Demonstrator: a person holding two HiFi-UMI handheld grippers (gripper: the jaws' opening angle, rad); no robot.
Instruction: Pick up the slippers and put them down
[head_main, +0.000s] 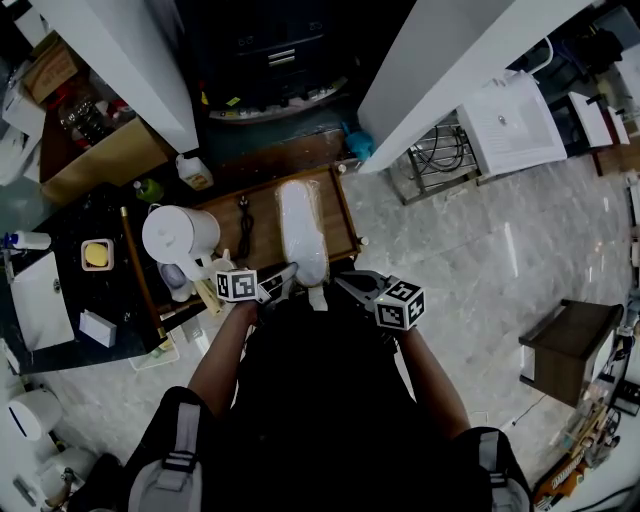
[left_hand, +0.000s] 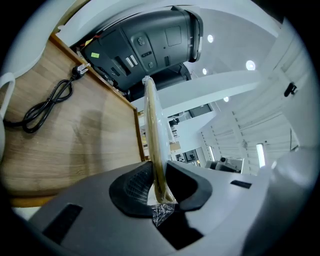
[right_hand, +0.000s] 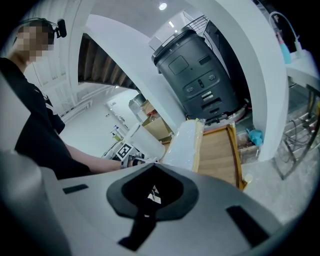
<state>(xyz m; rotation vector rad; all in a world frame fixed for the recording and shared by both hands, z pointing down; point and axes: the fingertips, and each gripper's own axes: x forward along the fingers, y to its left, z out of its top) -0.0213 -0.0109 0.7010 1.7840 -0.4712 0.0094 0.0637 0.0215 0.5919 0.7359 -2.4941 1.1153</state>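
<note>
Pickup looks done: your left gripper (left_hand: 159, 192) clamps the bagged slippers (left_hand: 151, 125) above the table (left_hand: 75, 145); right gripper (right_hand: 150, 192) closed, empty; set-down remains.

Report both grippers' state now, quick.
Left gripper: jaws closed on the bagged slippers.
Right gripper: jaws closed, nothing between them.

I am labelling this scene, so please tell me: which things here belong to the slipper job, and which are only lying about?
Job:
- bagged slippers
- left tongs, shut on the slippers' edge
- wooden tray

Lying about:
- white jug
- black cable
- cardboard box
</note>
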